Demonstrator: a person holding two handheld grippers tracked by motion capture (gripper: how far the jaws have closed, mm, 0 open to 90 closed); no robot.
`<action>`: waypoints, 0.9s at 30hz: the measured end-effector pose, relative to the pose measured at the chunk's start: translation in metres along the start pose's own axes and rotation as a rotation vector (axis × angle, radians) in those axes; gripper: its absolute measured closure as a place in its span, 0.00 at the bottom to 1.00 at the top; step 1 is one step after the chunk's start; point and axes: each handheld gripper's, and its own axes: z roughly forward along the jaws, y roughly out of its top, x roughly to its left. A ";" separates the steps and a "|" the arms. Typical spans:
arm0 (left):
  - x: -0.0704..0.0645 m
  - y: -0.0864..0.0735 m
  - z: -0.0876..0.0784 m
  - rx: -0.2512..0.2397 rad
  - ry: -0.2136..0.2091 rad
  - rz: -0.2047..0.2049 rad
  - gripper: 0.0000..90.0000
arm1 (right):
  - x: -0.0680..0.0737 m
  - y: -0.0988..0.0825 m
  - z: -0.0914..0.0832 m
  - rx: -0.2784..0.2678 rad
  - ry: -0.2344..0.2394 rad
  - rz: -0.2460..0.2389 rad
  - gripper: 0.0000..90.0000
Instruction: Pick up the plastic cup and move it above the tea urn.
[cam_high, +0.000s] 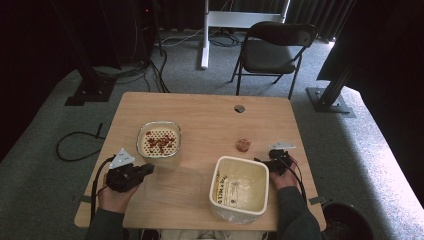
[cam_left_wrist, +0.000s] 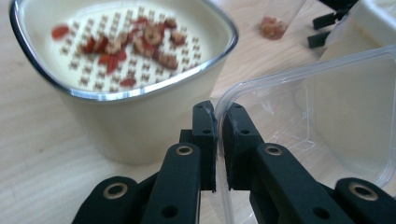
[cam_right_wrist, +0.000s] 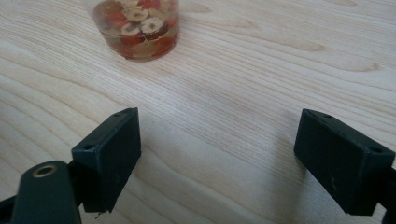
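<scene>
your left tool (cam_left_wrist: 218, 140) is pinched tight on the rim of the clear lid (cam_left_wrist: 308, 112), which lies flat on the bench (cam_high: 210, 112). judging by this, the lid is gripped but not yet lifted or placed anywhere. just ahead and left of that tool stands the strainer bowl (cam_left_wrist: 140, 126) holding red and tan dried pieces; it crowds the lid's corner, so mind it when you raise the lid. further right sits the cream tub (cam_high: 239, 187), open and seemingly empty. your right tool (cam_right_wrist: 219, 154) is spread wide and grips nothing, low over bare bench beside the tub. straight ahead of it stands the small cup (cam_right_wrist: 137, 25) of dried pieces, untouched.
</scene>
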 end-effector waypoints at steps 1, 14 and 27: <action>0.000 0.000 0.000 0.000 0.000 0.000 0.95 | 0.000 0.000 0.000 0.000 0.000 0.000 0.16; 0.004 0.036 -0.025 -0.073 0.044 0.045 0.95 | 0.000 0.000 0.000 0.000 0.000 0.000 0.16; 0.006 0.082 -0.031 -0.152 -0.015 0.041 0.95 | 0.000 0.000 0.000 0.000 -0.002 0.002 0.16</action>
